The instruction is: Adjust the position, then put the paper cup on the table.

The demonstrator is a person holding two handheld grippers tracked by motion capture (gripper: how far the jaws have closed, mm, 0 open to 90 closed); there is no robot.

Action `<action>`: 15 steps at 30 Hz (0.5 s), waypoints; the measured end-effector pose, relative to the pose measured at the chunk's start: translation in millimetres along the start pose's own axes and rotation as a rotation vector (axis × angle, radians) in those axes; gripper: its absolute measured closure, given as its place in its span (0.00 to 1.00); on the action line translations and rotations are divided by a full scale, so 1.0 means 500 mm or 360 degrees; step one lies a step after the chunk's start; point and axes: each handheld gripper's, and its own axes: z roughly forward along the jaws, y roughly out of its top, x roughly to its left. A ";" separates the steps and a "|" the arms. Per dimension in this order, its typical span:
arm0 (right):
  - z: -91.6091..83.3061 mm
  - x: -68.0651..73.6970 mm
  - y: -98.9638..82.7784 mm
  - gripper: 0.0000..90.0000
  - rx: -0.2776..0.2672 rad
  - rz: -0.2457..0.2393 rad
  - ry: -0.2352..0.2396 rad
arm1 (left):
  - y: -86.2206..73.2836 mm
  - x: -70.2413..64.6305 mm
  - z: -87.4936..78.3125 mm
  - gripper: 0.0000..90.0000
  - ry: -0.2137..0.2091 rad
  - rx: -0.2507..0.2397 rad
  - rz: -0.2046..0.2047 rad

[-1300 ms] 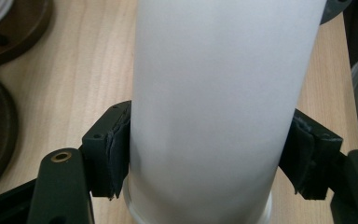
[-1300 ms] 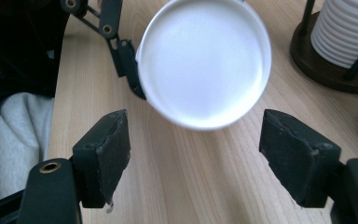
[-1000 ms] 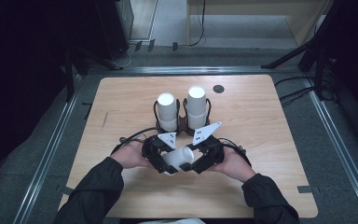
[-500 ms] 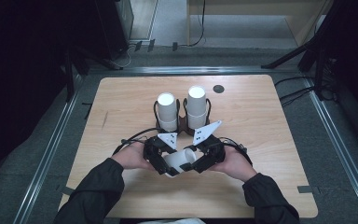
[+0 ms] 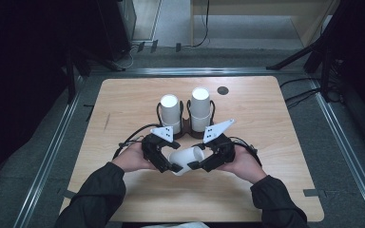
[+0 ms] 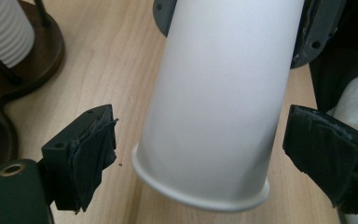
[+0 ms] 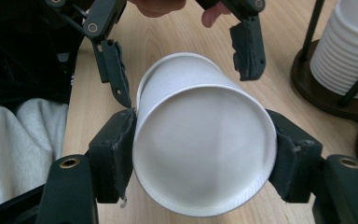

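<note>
Handing a white paper cup (image 5: 186, 159) across, just below centre of the high view, over the worktop (image 5: 285, 156).

We've got the right tongs (image 7: 204, 157) clamped on the cup's base end: in the right gripper view both pads press the wall at left and right, closed bottom facing the camera. That's the only grip carrying it, which is why the cup sits on its side in the air, not resting on the wood.

Left tongs (image 6: 221, 151) have just been opening and now stand wide. In the left gripper view the cup's rim end sits between the jaws, with a clear gap at the left pad (image 6: 91, 154); the right pad (image 6: 324, 156) is close but doesn't look to be pressing. So the left has let go and the right owns the cup.

Two stacks of ribbed cups (image 5: 169, 114) (image 5: 200, 108) stand in a dark wire holder (image 5: 186, 127) above the hands, at frame centre. Our guess: the cup was pulled from there or is headed back, and the swap gives us a base-end hold with the rim free.

Risk: thin wall, so a tighter squeeze could crush it.
</note>
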 end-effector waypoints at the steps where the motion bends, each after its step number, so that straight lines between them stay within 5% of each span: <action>1: -0.002 -0.001 -0.001 0.37 0.0000 0.0002 -0.0002 | -0.001 0.001 -0.002 0.11 0.0000 -0.0013 -0.0012; 6: -0.020 -0.005 -0.002 0.37 -0.0037 0.0016 -0.0026 | -0.007 -0.001 -0.005 0.09 0.0003 -0.0071 -0.0082; 15: -0.046 -0.002 0.003 0.37 -0.0127 0.0023 -0.0010 | -0.006 -0.010 0.001 0.09 0.0002 -0.0199 -0.0110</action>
